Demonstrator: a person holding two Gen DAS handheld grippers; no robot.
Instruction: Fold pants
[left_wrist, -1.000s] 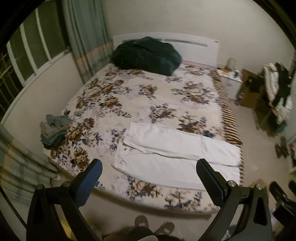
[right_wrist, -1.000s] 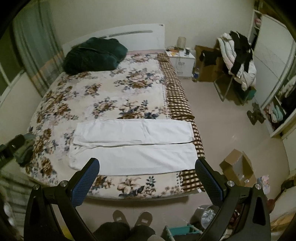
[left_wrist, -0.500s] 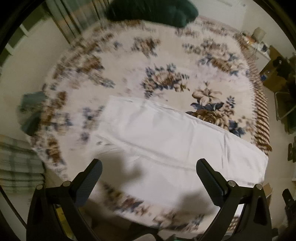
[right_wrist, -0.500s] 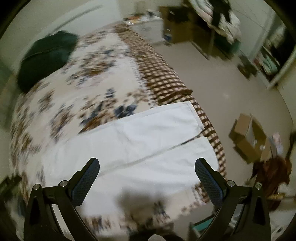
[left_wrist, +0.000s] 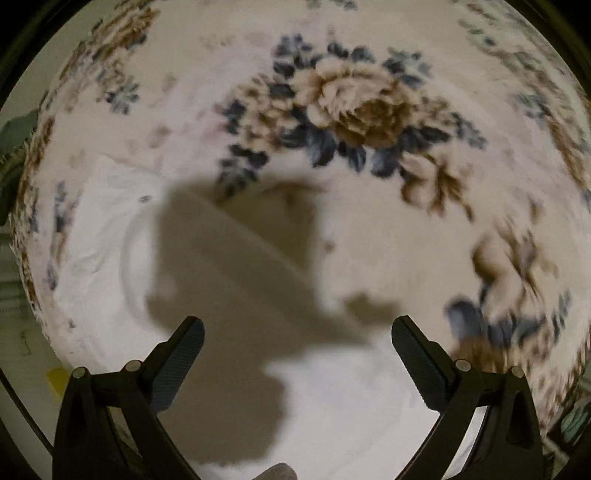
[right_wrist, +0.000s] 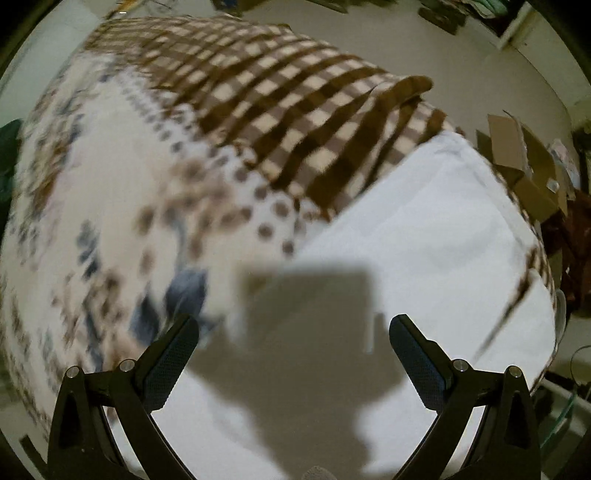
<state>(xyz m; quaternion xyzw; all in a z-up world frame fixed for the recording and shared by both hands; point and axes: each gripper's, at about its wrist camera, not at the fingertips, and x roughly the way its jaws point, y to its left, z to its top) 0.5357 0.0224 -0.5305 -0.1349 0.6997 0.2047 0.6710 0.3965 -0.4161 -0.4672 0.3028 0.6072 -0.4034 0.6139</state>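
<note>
On the bed, spread flat over a cream floral bedspread (left_wrist: 354, 110), lie the white cotton pants (left_wrist: 332, 406) — we see their pale cloth filling the lower part of both wrist views. In the left wrist view the left gripper (left_wrist: 297, 334) hangs just above the fabric with its two black fingers spread wide and nothing between them; its dark shadow falls across the cloth ahead of it. A blurred edge of the pants runs up to the left, near the side of the bed. In the right wrist view the right gripper (right_wrist: 293, 332) is likewise released, its fingers wide apart over the white pants (right_wrist: 424, 240), with a shadow on the cloth between them. Here a pant-leg end reaches the bed's right side, lying partly over a brown-and-cream checked blanket border (right_wrist: 280, 99). Beyond that edge, on the floor, sits an open brown cardboard box (right_wrist: 524, 162). Both views are motion-blurred — we cannot tell whether either gripper touches the cloth.
</note>
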